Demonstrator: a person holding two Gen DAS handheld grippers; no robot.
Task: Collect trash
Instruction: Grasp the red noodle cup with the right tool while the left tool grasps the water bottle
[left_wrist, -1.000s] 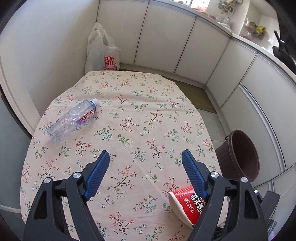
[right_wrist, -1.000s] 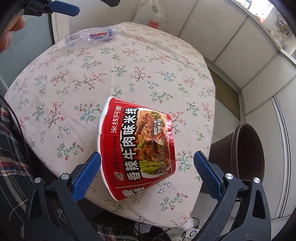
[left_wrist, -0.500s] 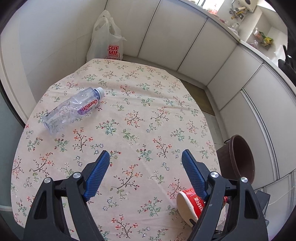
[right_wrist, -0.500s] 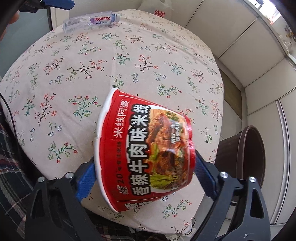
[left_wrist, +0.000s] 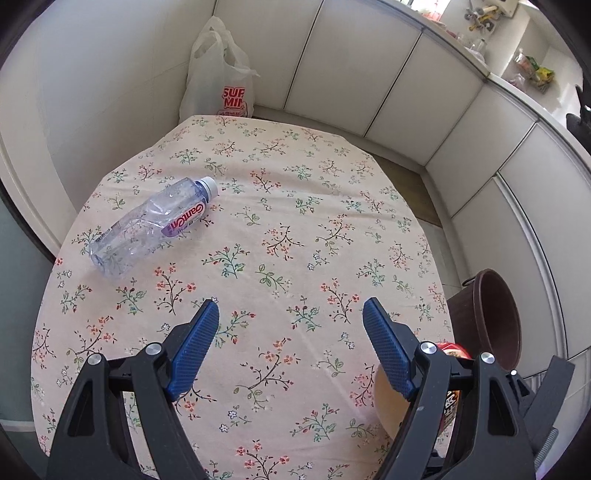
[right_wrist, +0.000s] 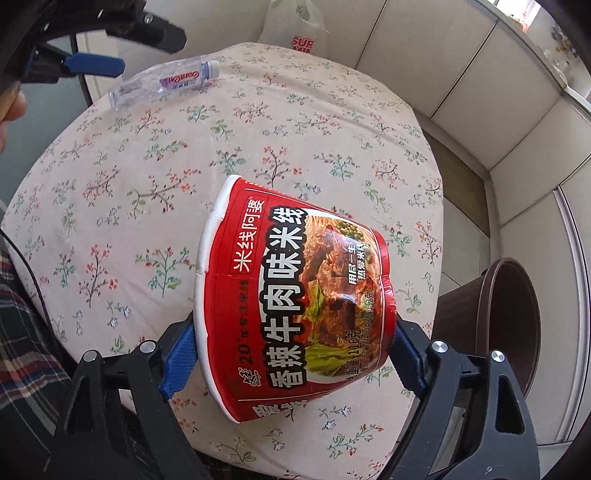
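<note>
You are clamping the red paper noodle bowl (right_wrist: 295, 306) across its flexible sidewall in the right gripper (right_wrist: 288, 354), above the floral tablecloth (right_wrist: 147, 184); it is probably light and crushable. Your left gripper (left_wrist: 291, 347) is gaping empty, short of the crumpled clear plastic bottle (left_wrist: 155, 225).

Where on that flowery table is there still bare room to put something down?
Most of the tablecloth is bare: the whole middle and far end, between the bottle by one edge and the noodle bowl at the near edge by the bin.
</note>
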